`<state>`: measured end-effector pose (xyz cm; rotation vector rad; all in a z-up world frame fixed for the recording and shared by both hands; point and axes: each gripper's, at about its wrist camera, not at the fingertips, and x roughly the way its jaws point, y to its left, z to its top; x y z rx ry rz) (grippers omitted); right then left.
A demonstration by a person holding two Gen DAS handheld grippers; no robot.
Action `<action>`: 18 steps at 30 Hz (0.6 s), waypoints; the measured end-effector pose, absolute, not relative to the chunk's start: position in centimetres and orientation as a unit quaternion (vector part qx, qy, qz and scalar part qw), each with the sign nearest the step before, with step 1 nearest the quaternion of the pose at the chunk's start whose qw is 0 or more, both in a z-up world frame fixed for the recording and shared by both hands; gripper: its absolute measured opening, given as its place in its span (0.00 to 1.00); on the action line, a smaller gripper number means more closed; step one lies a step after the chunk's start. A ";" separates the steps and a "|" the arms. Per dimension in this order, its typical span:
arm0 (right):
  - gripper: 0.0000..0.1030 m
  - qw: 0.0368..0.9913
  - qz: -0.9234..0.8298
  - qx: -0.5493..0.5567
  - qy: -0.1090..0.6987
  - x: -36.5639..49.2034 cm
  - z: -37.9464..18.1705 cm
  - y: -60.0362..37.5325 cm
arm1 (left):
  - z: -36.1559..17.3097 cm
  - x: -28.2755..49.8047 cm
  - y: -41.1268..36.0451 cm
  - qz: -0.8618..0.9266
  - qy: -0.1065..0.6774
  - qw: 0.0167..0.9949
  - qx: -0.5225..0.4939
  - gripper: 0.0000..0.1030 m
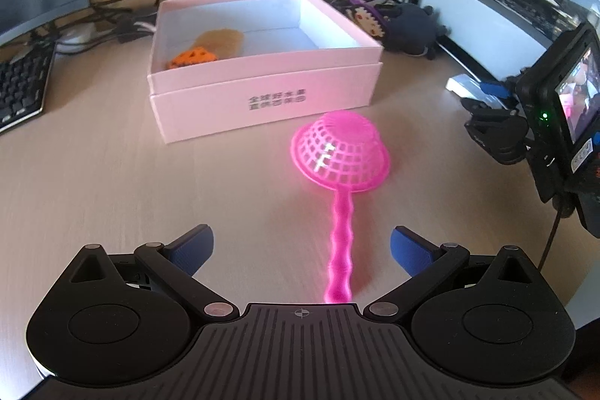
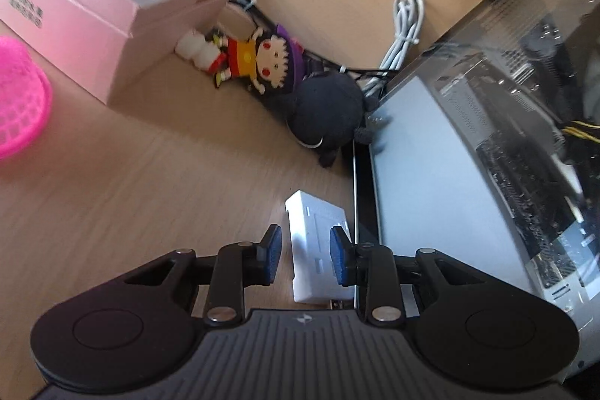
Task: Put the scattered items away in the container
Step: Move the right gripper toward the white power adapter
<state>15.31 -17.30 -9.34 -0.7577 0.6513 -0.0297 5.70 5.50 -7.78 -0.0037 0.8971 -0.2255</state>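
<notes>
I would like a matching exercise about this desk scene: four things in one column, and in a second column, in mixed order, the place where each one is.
Things:
1. pink strainer
2. orange toy
3. white block
4. cartoon doll

Places:
A. between the fingers of the right gripper
B. inside the pink box
C. lying beside the box, next to a dark plush toy
D. on the bare desk in front of the box, ahead of the left gripper

Pairs: 1-D, 2-B, 3-A, 4-C
</notes>
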 end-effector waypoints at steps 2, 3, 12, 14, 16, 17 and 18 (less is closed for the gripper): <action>0.26 0.873 -0.020 -0.375 0.311 16.0 -9.8 -17.4 | -8.0 6.0 5.9 -0.104 0.437 0.894 -0.007 1.00; 0.25 0.872 -0.021 -0.378 0.312 16.2 -9.8 -17.5 | -8.1 6.2 6.1 -0.103 0.439 0.893 -0.010 1.00; 0.12 0.887 0.045 -0.353 0.296 12.4 -7.5 -16.1 | -8.6 6.4 6.0 -0.107 0.447 0.888 -0.010 1.00; 0.12 0.894 0.090 -0.321 0.299 10.4 -5.9 -15.3 | -8.5 6.2 5.8 -0.109 0.446 0.888 -0.009 1.00; 0.12 0.896 0.133 -0.299 0.300 8.4 -4.8 -14.5 | -8.5 5.9 5.5 -0.112 0.445 0.888 -0.007 1.00; 0.12 0.894 0.149 -0.295 0.301 7.6 -4.6 -14.1 | -8.5 5.8 5.3 -0.113 0.445 0.888 -0.006 1.00; 0.12 0.892 0.159 -0.296 0.302 6.9 -4.6 -13.8 | -8.4 5.7 5.2 -0.114 0.445 0.888 -0.005 1.00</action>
